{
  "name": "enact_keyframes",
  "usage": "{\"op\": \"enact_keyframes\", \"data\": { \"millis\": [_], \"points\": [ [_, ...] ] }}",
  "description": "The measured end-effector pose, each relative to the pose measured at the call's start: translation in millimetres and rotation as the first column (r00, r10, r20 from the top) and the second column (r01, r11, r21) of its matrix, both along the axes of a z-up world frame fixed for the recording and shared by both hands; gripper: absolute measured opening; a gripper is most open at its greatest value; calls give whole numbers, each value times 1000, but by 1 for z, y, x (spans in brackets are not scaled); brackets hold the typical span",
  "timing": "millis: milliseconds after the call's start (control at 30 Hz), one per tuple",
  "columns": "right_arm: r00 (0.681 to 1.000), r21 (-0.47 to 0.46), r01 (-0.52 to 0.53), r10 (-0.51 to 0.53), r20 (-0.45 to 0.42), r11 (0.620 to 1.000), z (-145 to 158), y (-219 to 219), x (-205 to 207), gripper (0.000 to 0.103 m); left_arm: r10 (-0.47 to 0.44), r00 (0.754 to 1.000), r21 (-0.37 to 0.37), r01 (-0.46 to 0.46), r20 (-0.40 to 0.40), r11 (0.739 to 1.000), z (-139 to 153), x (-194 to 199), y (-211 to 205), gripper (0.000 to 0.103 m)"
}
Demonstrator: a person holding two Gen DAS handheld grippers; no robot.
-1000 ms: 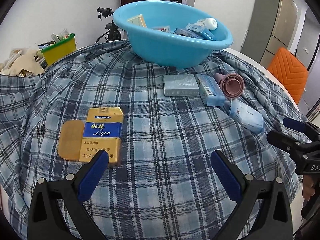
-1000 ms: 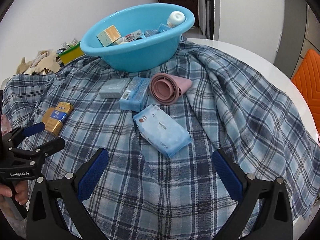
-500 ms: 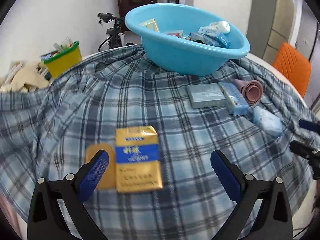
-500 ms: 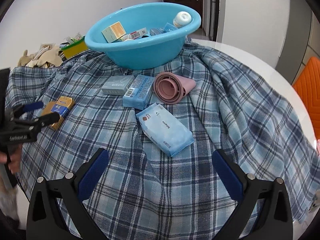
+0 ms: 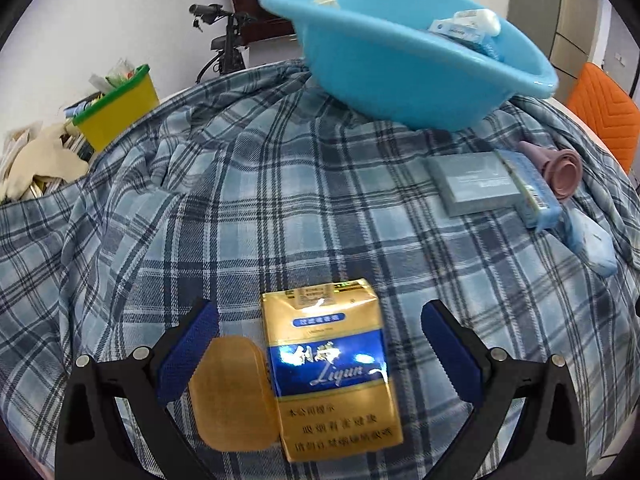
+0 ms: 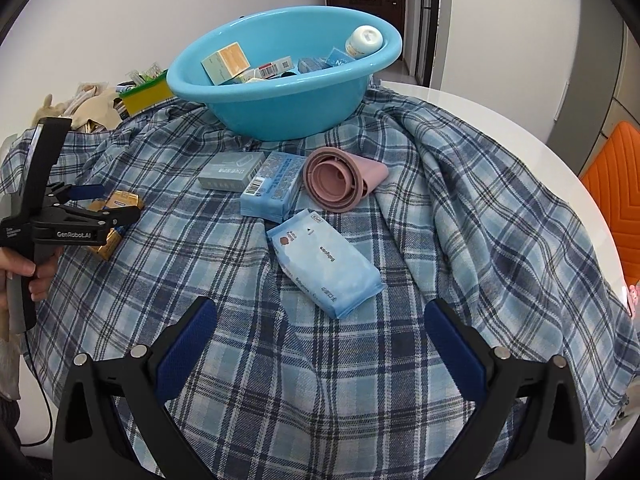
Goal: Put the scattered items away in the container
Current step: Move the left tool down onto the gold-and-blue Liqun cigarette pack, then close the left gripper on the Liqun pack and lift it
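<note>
A blue basin (image 5: 404,80) (image 6: 288,100) with several boxes and a bottle inside stands at the back of the plaid cloth. My left gripper (image 5: 320,348) is open, its jaws on either side of a gold and blue cigarette pack (image 5: 332,364) and an amber oval piece (image 5: 232,392) lying beside it. In the right wrist view the left gripper (image 6: 108,204) shows over the pack (image 6: 120,202). My right gripper (image 6: 320,344) is open and empty, just short of a light blue wipes pack (image 6: 324,264). A grey box (image 6: 232,170), a blue box (image 6: 272,188) and a pink folded cup (image 6: 340,184) lie before the basin.
A yellow bin with a green rim (image 5: 116,116) and beige cloth (image 5: 40,164) sit at the far left off the cloth. An orange chair (image 6: 616,184) stands at the right. The white table edge (image 6: 500,120) shows beyond the cloth.
My left gripper has moved left and down onto the cigarette pack, which now lies between its open jaws. My right gripper has barely moved.
</note>
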State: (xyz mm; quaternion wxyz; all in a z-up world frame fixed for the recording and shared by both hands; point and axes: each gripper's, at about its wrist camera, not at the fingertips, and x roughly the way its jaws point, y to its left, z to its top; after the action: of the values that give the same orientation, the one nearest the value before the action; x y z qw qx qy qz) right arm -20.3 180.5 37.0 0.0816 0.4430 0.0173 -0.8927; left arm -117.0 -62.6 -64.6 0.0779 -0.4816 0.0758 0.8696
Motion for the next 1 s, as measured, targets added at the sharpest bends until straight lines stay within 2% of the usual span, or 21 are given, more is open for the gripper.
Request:
{"op": "enact_keyframes", "data": {
  "millis": [167,233,267,400,500,633,733,867,933,1000],
  "points": [
    [1000,-3,-11,11,4,1000,-2,-4,-3,103,3,1000,21,-4,24,1000,-5,-4,-2,80],
    [1000,-8,-14,14,3,1000,-2,-4,-3,103,-9,999,22,8,32,1000,-6,-4,1,65],
    [1000,-11,-14,14,3,1000,-2,-4,-3,103,-20,999,40,19,29,999,-5,-2,2,61],
    [1000,-20,-7,8,10,1000,-5,-1,-3,103,-54,998,46,53,19,998,0,6,11,60],
    [1000,-27,0,0,11,1000,-6,2,-2,103,-94,995,78,92,23,993,7,16,21,60],
    [1000,-43,6,-6,11,999,-6,5,0,103,-191,981,110,186,28,976,16,37,44,60],
    [1000,-53,9,-8,13,999,-7,6,1,103,-258,966,85,254,36,963,15,54,66,60],
    [1000,-59,7,-7,11,998,-8,6,3,103,-265,964,-25,264,-5,964,10,69,90,70],
    [1000,-60,9,-8,8,998,-7,7,5,103,-266,964,-23,266,3,964,5,71,95,74],
    [1000,-57,10,-10,4,998,-6,9,6,103,-248,969,-12,248,16,969,0,70,94,74]
  ]
}}
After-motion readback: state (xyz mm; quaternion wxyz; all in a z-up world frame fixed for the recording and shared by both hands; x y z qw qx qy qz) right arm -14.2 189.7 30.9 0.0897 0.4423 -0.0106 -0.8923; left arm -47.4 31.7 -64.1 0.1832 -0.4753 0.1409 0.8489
